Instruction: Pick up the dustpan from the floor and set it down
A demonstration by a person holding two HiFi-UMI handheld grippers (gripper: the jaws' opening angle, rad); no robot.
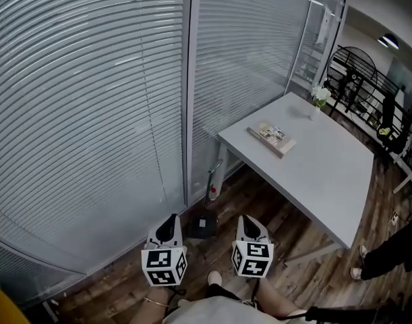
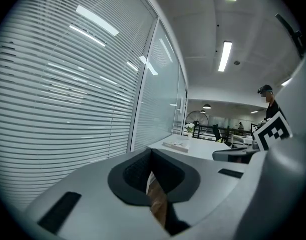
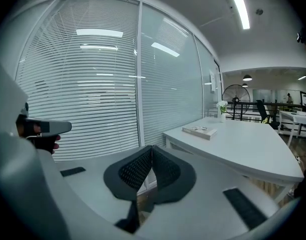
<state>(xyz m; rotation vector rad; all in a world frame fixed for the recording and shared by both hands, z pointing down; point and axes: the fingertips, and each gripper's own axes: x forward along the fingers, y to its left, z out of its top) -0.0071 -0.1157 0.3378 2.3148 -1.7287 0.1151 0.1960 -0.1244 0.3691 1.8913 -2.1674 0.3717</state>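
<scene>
Left claw [image 1: 172, 219] and right claw [image 1: 248, 220] are closed on nothing; best open one before lowering onto the dustpan [image 1: 202, 227] at the floor's [image 1: 276, 211] edge.

Ahead of you stood a glass wall [image 1: 190, 79] with pale slatted blinds [image 1: 91, 113] drawn shut behind it, curving off to your left. To your right a white surface [image 1: 327, 174] stood on the dark wooden floor [image 1: 259, 204], one corner close to the glass. A book [image 1: 272, 138] lay flat near that corner, and a small vase of white flowers [image 1: 319, 97] stood upright at the far end, well apart from the book. Beyond that end you had a black railing [image 1: 371, 103] and a round standing fan [image 3: 235, 97]. Long strip lights [image 3: 240, 6] ran across the ceiling. At the right edge another person's dark trouser leg [image 1: 394, 252] and pale shoes [image 1: 358, 271] showed on the floor beside the surface.
</scene>
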